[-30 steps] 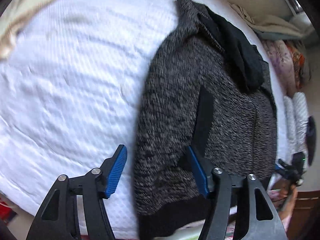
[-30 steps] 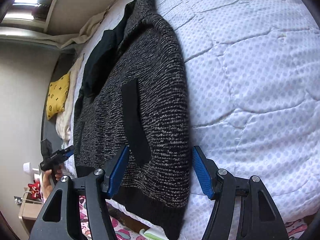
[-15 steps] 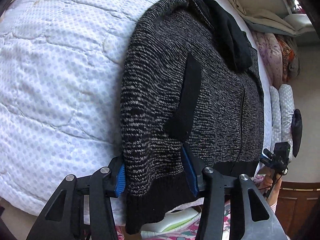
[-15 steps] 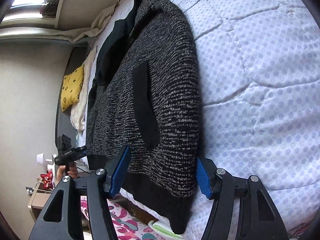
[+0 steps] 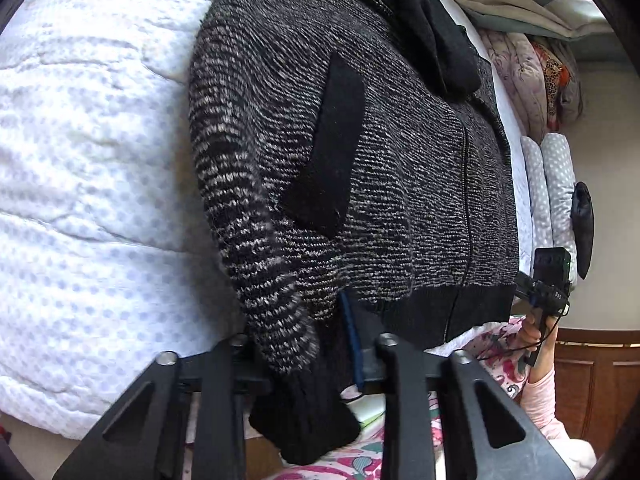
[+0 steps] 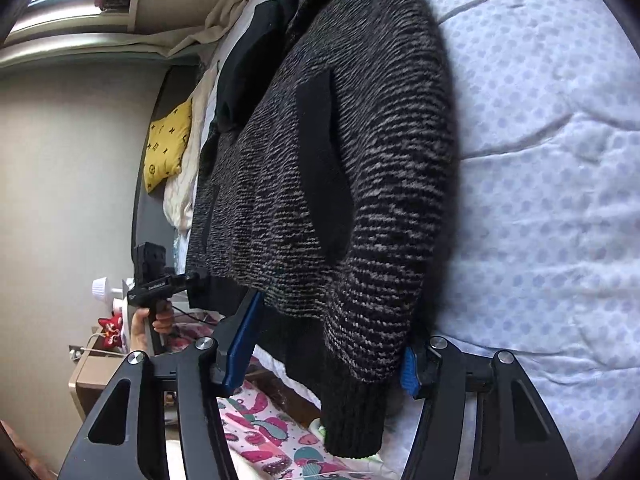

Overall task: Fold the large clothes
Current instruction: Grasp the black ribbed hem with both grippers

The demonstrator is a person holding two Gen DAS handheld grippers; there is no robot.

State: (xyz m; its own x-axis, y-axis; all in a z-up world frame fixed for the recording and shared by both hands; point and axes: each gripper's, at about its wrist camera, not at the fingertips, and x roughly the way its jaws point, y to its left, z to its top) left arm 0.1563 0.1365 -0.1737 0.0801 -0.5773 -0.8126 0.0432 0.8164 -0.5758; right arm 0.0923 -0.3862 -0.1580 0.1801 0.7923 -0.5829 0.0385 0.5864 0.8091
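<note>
each view looks forward and steeply down along its own gripper's two fingers, from the foot edge of the bed (image 5: 80,184), close over the hem of the marled knit cardigan (image 5: 400,160). the left wrist view sits at the cardigan's left sleeve and sees the right gripper (image 5: 550,280) far off at its right edge; the right wrist view sits at the other sleeve and sees the left gripper (image 6: 160,280) at its left. both share the cardigan front, its black pocket welts and the dotted white quilt (image 6: 560,160).

- The wide white quilt (image 5: 88,200) on the bed lies bare beside the knit jacket (image 5: 400,184): free passage there.
- The jacket's cuffed sleeve (image 6: 360,360) fills the gap between the right gripper (image 6: 328,356) fingers, whose jaws are closing.
- At the far bed edge, folded bedding (image 5: 536,76) and a yellow cushion (image 6: 166,144) crowd the room.
</note>
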